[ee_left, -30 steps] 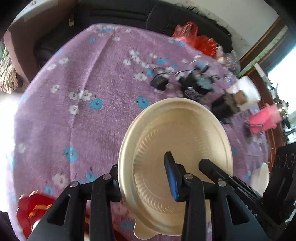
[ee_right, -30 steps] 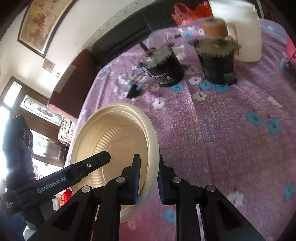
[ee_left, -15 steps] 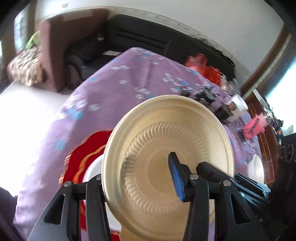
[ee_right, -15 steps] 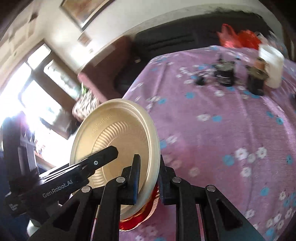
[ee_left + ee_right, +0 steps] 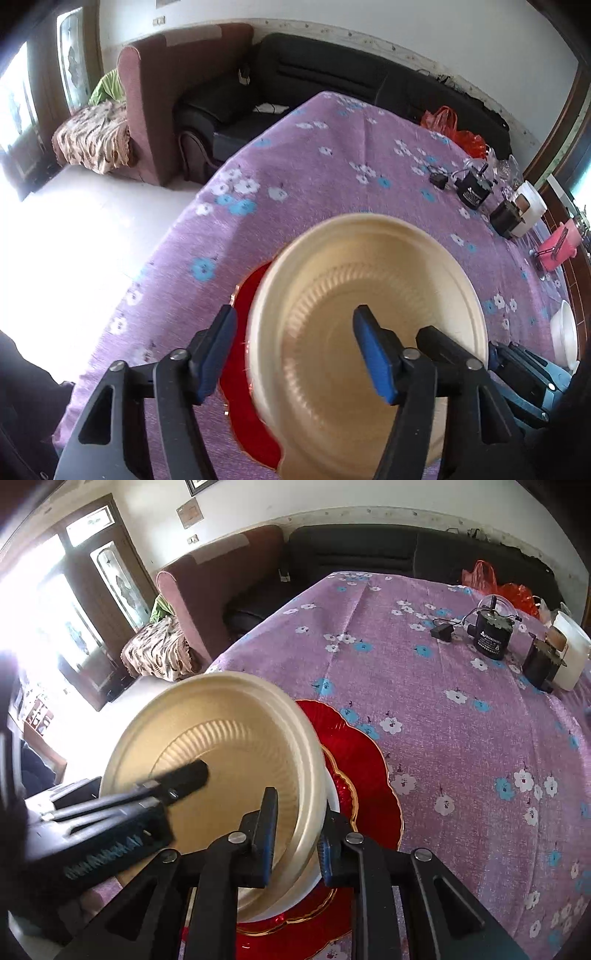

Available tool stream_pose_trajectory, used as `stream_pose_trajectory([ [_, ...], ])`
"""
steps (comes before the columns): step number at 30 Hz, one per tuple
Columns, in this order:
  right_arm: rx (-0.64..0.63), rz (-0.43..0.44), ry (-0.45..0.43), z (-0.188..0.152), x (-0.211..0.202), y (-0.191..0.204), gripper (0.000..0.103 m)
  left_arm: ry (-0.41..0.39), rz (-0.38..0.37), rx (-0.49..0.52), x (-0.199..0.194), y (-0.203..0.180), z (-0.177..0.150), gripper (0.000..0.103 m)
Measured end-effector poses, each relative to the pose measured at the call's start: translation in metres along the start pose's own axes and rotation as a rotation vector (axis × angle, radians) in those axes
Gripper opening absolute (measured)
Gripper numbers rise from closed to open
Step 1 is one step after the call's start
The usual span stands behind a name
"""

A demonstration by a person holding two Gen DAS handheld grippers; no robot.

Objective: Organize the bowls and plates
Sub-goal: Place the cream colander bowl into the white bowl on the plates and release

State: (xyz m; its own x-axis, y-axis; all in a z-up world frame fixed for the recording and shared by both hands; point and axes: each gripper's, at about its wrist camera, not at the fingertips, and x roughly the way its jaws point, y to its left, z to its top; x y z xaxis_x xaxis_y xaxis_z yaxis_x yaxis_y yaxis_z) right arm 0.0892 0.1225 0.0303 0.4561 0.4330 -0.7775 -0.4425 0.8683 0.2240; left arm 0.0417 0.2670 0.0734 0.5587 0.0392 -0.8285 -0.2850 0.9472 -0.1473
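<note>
A beige ribbed paper plate (image 5: 369, 325) (image 5: 218, 768) hangs tilted just over a red scalloped plate (image 5: 365, 771) (image 5: 247, 417) with a white dish (image 5: 332, 797) on it. My left gripper (image 5: 295, 350) is open: the plate's rim lies between its wide-apart fingers, one finger over the inside and one outside, neither pressing. My right gripper (image 5: 295, 834) has its jaws slightly parted astride the plate's near rim; whether the pads still touch is unclear.
The purple flowered tablecloth (image 5: 461, 738) covers the table. Two black motors (image 5: 491, 635), a white tub (image 5: 572, 653), a pink object (image 5: 557, 247) and a red bag (image 5: 454, 129) stand at the far side. A white bowl (image 5: 563, 339) sits at the right.
Both grippers carried the beige plate toward the table's near-left corner and lowered it over the red plate. The left gripper's fingers opened wide; the right's parted slightly.
</note>
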Motion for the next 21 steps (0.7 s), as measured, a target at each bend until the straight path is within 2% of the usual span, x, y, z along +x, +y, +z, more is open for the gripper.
stream_pose_trajectory([
  [5, 0.021, 0.021, -0.019, -0.001, -0.006, -0.003, 0.025, -0.023, -0.036, -0.025, -0.013, 0.008, -0.004, 0.07],
  [7, 0.035, 0.039, -0.031, -0.002, -0.012, -0.006, 0.036, -0.036, -0.043, -0.03, -0.019, 0.009, -0.005, 0.07],
  [9, 0.042, 0.056, -0.054, -0.003, -0.018, -0.007, 0.061, -0.063, -0.046, -0.038, -0.029, 0.012, -0.008, 0.07],
  [10, 0.041, 0.058, -0.066, -0.003, -0.022, -0.007, 0.064, -0.078, -0.048, -0.042, -0.035, 0.012, -0.01, 0.07],
  [15, 0.051, 0.068, -0.095, -0.005, -0.038, -0.007, 0.065, -0.159, -0.066, -0.071, -0.071, 0.014, -0.023, 0.072],
  [21, 0.11, 0.085, -0.163, -0.024, -0.078, -0.03, 0.066, -0.293, -0.095, -0.063, -0.119, -0.002, -0.054, 0.084],
])
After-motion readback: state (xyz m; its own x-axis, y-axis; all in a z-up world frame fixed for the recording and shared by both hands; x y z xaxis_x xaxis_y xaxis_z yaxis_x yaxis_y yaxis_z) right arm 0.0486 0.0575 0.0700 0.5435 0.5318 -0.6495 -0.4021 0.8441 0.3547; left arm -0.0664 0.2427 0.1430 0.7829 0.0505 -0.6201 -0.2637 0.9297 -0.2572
